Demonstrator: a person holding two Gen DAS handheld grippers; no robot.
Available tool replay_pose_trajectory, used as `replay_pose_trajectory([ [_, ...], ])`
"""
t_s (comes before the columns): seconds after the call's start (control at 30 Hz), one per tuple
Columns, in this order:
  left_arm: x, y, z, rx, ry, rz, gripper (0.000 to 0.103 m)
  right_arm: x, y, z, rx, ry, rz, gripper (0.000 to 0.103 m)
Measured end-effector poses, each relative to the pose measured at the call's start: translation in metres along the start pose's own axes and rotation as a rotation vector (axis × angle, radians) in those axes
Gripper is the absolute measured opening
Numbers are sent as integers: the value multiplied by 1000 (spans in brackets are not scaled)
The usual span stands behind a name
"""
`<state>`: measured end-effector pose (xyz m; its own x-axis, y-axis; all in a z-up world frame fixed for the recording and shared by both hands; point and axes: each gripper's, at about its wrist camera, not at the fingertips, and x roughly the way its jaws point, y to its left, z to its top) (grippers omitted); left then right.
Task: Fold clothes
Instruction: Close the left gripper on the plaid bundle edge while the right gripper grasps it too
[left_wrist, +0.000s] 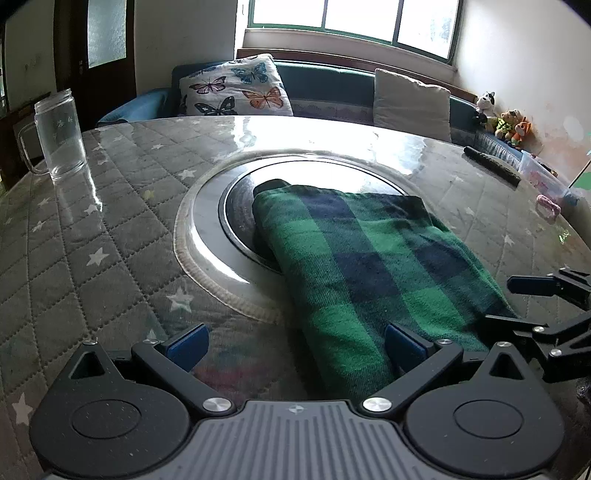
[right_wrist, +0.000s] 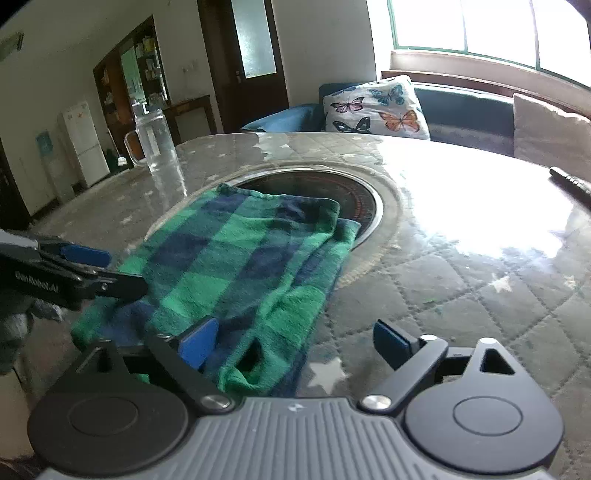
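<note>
Left wrist, nearest: my left gripper (left_wrist: 295, 345), jaws wide apart, nothing clamped; one pad over the near end of the cloth, the other over bare tabletop.
Left wrist, cloth: green-and-navy plaid cloth (left_wrist: 369, 266) lies folded on the tabletop (left_wrist: 92, 229), far end over the round recessed hotplate (left_wrist: 240, 206).
Left wrist, right edge: my right gripper (left_wrist: 528, 302) just beside the cloth's right edge, jaws apart.
Left wrist, far: glass mug (left_wrist: 61, 136) at the left, well apart from the cloth; dark remote (left_wrist: 491, 166) at the right; butterfly cushion (left_wrist: 236, 88) behind.
Right wrist, nearest: right gripper (right_wrist: 295, 341) jaws spread wide, not gripping; left pad over the rumpled near corner of the cloth (right_wrist: 240, 258), right pad over bare tabletop (right_wrist: 461, 288).
Right wrist, left edge: left gripper (right_wrist: 92, 269) at the cloth's edge, jaws apart.
Right wrist, far: hotplate (right_wrist: 354, 195) partly covered by the cloth; mug (right_wrist: 155, 144) beyond.
</note>
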<state>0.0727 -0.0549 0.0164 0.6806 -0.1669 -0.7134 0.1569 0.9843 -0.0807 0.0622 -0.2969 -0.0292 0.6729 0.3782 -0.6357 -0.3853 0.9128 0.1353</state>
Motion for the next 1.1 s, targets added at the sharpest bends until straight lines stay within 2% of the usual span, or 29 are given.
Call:
replay_pose_trajectory([
  [0.23,-3,4,-2,-13,-4,-4,103,-14,-1,-5,-1,-21,19,96],
  [0.43,-3,1,7,-16,-20,-28,100,-6,-5,5,83,-9,95,83],
  [0.57,4,4,17,-35,-20,-36,96,7,-9,16,143,11,106,71],
  [0.63,8,6,22,-46,-19,-48,89,16,-11,20,174,26,103,66],
  [0.8,22,10,28,-80,26,-94,77,29,-10,27,210,37,93,63],
  [0.9,28,12,28,-108,38,-132,71,31,-9,27,213,37,77,54],
  [0.97,28,11,28,-105,36,-151,63,31,-11,27,224,39,77,46],
  [1.0,28,11,28,-107,38,-165,55,32,-12,27,235,42,85,44],
  [1.1,26,9,28,-101,32,-169,47,33,-10,27,248,47,93,33],
])
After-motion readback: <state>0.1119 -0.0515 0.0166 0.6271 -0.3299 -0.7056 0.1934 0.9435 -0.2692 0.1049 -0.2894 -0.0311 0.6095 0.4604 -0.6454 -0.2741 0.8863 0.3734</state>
